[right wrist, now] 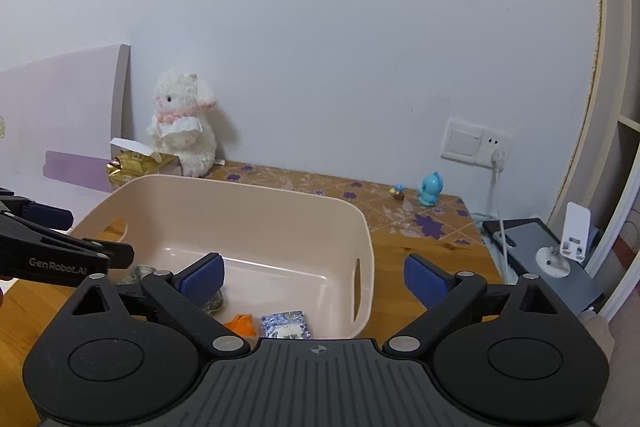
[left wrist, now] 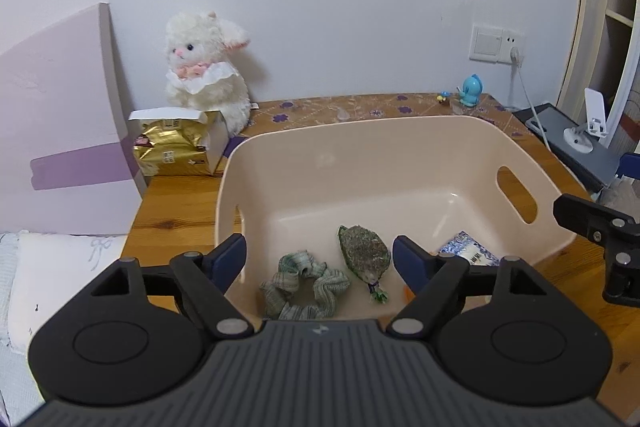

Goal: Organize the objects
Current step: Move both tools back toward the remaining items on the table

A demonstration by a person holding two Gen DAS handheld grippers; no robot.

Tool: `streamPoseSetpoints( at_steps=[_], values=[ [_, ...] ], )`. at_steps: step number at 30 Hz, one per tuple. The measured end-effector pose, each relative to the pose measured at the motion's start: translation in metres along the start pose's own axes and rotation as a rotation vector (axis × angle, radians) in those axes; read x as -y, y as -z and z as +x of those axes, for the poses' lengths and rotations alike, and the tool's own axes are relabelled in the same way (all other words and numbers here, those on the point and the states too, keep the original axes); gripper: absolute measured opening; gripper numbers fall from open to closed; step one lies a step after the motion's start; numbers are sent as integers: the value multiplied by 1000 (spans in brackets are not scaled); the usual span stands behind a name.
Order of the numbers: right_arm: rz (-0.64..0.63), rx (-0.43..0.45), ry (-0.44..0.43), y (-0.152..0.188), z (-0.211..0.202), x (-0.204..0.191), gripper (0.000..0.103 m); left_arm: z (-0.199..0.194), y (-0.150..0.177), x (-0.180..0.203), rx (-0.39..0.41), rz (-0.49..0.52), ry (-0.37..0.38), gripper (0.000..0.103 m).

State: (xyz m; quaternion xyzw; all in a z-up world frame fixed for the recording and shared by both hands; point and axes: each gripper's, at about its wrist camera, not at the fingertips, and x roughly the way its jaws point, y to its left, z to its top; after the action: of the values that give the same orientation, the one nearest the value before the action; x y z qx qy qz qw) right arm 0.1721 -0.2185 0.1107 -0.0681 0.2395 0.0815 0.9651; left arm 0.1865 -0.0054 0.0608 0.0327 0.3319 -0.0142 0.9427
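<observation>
Both tools are showing the same build. The left tongs (left wrist: 320, 259) are wearing matte black linkage arms with silver screws at the pivots, round black discs either side, and a ribbed grey body with a small emblem. The fingers (left wrist: 230, 259) are carrying dark blue pads. The right tongs (right wrist: 314, 277) are matching; white "GenRobot.AI" lettering is showing on the left tool's arm.

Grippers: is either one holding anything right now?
No. The left gripper and right gripper are both open and empty above the bin.
</observation>
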Motion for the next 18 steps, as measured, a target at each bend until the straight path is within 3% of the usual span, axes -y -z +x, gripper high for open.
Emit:
streamPoseSetpoints(
  at_steps=[9,18],
  values=[
    [-20,-7,6,18,-39,7,103,-38,26,2,3,-4,-14,85],
    [-46,-84,15,49,-49,15,103,-45,65,4,-68,-6,-21,86]
  ],
)
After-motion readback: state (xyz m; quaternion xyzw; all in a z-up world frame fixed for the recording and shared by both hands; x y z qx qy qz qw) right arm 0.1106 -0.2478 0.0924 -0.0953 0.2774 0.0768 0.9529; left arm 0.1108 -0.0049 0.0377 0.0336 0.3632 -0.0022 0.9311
